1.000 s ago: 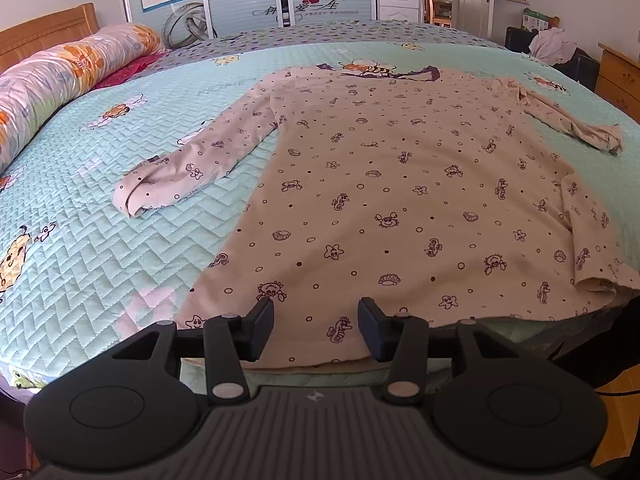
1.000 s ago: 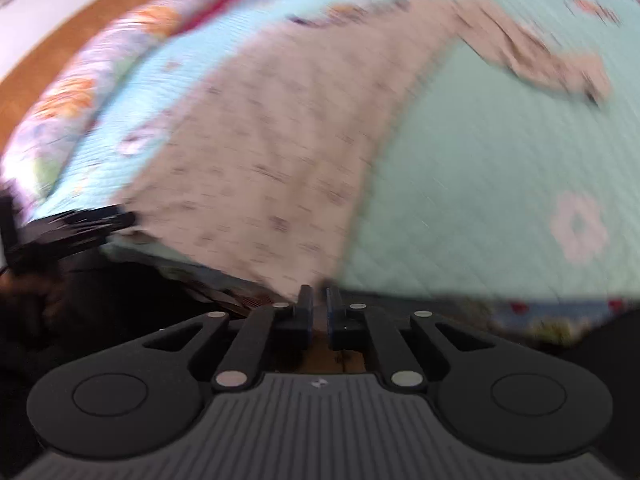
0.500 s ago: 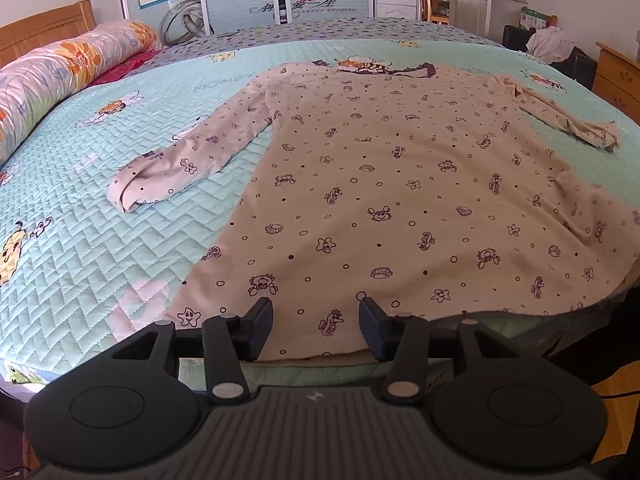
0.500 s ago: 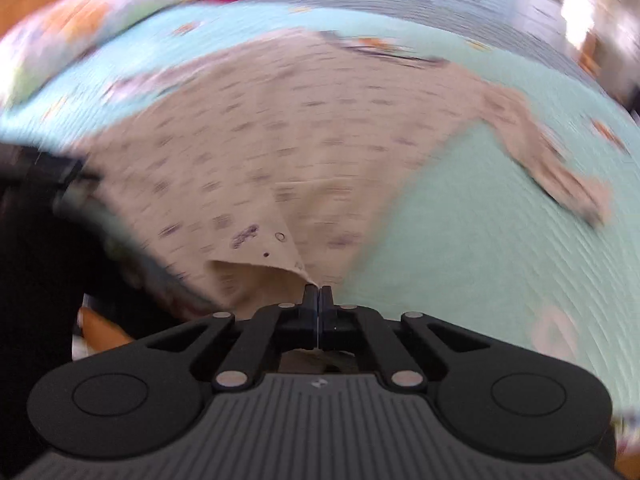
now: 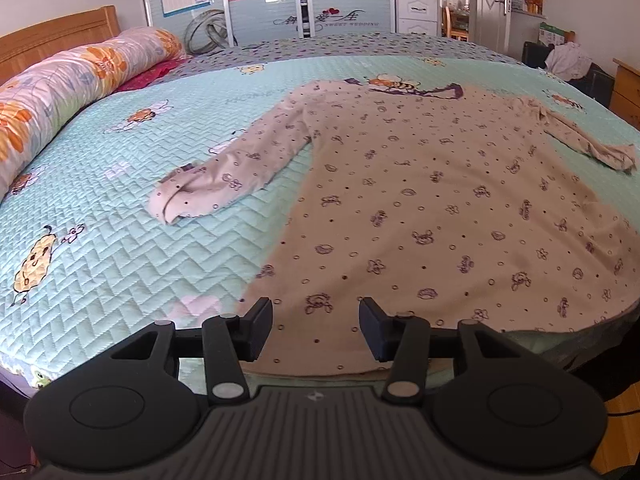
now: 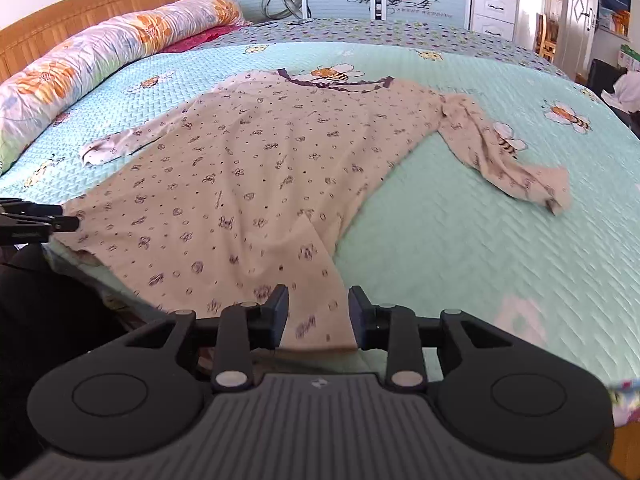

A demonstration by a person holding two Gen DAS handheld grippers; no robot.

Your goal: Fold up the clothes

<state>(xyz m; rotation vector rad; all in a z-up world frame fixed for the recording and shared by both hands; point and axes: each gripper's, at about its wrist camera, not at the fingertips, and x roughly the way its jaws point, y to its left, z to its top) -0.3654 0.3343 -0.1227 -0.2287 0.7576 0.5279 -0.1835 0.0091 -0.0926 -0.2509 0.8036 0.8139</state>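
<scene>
The bed (image 5: 120, 264) fills both frames, and your long-sleeved top (image 5: 440, 208) lies spread flat across it, collar at the upper centre, hem at the bottom edge of the mattress nearest you. No fold shows in it now. That hem is the main risk: in the right wrist view the lower left part of it hangs past the mattress edge, so a careless tug towards you could slide the whole garment off the bed.

The right-hand sleeve (image 6: 508, 156) is twisted and bunched at the centre right of the frame; fold it over as it lies and you trap creases inside. The other sleeve (image 5: 224, 180), at centre left of the left wrist view, has its cuff curled under, with the same result.

Your left gripper (image 5: 316, 332) and right gripper (image 6: 318, 316) both hang over the hem with fingers released and nothing between them. If you close on one layer only, the top could separate and skew.
</scene>
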